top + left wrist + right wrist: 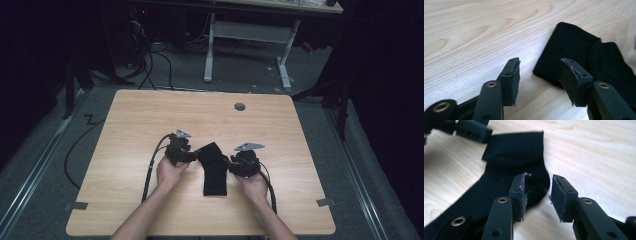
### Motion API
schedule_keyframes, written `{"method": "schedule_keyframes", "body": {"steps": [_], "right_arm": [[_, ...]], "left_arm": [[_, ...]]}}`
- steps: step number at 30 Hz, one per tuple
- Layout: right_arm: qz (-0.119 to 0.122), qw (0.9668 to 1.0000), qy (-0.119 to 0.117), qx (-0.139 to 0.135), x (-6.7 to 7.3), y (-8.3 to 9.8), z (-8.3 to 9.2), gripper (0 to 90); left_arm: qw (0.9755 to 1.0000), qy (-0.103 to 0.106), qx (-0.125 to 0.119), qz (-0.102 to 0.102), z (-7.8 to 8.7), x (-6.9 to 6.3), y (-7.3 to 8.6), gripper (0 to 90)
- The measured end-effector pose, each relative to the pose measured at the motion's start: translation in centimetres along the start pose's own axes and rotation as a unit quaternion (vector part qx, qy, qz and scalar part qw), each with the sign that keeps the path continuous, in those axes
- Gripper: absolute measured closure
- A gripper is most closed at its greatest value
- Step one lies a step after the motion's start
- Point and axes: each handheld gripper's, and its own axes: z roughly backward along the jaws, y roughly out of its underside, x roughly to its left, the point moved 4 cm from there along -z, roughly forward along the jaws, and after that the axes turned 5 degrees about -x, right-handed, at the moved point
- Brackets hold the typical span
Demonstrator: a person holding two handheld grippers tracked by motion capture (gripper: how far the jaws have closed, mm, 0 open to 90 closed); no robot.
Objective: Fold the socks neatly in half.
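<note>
A black sock lies flat on the wooden table between the left gripper and right gripper, both with jaws apart and holding nothing; closing now risks pinching only the heel edge, bunching the fabric.

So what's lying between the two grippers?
A black sock lies on the table between the left gripper and right gripper, seen in the high view.

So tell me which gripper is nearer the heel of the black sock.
Right. The right gripper has the heel of the black sock between its open jaws; the left gripper stands open at the cuff edge.
</note>
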Motion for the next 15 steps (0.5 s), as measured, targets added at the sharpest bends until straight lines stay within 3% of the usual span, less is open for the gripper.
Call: {"method": "schedule_keyframes", "body": {"steps": [5, 11, 15], "right_arm": [[-0.001, 1.0, -0.005, 0.006, 0.3, 1.5, 0.5, 63.7], [0.008, 0.9998, -0.018, 0.005, 1.2, 2.0, 0.6, 63.7], [0.024, 0.9995, -0.013, 0.015, 1.6, 2.3, 0.3, 64.5]], "left_arm": [[0.9998, -0.007, 0.0, 0.02, -0.5, 0.7, 0.1, 47.6], [0.9999, -0.004, 0.004, 0.016, -0.5, 0.5, 0.1, 47.4], [0.9998, -0.001, 0.004, 0.018, -0.7, 0.4, 0.1, 47.5]]}}
